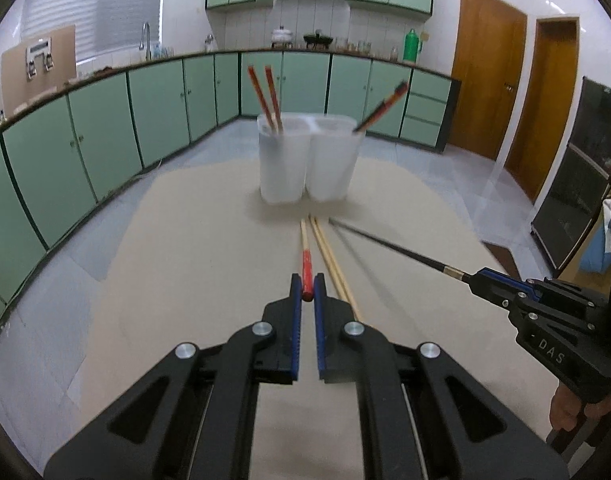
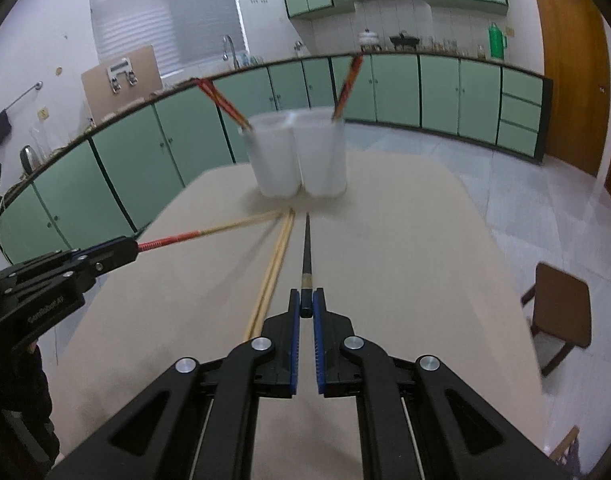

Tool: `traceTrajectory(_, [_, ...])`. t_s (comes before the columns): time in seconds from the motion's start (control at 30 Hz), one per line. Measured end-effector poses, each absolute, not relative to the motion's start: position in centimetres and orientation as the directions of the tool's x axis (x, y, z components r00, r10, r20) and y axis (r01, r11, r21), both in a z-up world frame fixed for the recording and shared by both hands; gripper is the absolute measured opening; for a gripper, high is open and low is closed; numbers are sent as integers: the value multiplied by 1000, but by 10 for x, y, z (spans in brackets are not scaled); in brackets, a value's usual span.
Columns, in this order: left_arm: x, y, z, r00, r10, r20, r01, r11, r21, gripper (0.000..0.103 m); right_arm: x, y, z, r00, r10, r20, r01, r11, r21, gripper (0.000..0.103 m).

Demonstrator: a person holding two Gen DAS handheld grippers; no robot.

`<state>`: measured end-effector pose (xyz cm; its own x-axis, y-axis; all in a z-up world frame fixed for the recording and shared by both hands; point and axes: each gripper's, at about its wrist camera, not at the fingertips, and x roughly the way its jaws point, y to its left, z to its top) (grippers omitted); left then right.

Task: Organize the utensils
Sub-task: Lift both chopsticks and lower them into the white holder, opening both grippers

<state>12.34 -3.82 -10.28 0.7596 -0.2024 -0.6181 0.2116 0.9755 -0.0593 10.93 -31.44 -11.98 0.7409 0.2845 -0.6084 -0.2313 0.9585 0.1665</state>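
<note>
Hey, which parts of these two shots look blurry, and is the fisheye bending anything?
Left wrist view: the white holder and the black chopstick look motion-smeared, while the left hand-held gripper stays sharp; the counter line bows strongly. Right wrist view: the holder and the red-handled chopstick are soft, and the cabinets curve.

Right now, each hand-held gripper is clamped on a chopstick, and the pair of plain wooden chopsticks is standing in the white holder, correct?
Not quite: the plain wooden chopsticks lie flat on the table, in front of the white holder, as the right wrist view shows. The rest is right.
</note>
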Motion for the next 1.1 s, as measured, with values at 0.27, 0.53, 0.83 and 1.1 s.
traceTrajectory(0.27, [139,-38,-59,813,-232,-533,240,969,-57,5,133,-314,-67,781,325,-533,-287,945,155,6])
traceTrajectory(0.53, [156,-46,-14,849,-273,-452,285,958,-43,5,159,-313,-10,804,361,-472,-338,931,136,6])
traceTrajectory(0.83, [166,-52,18,860,-327,-392,338,940,-42,5,185,-316,40,816,379,-436,-373,922,103,6])
traceTrajectory(1.1, [195,-60,54,893,-327,-308,334,942,-31,5,215,-320,82,862,365,-351,-353,930,101,6])
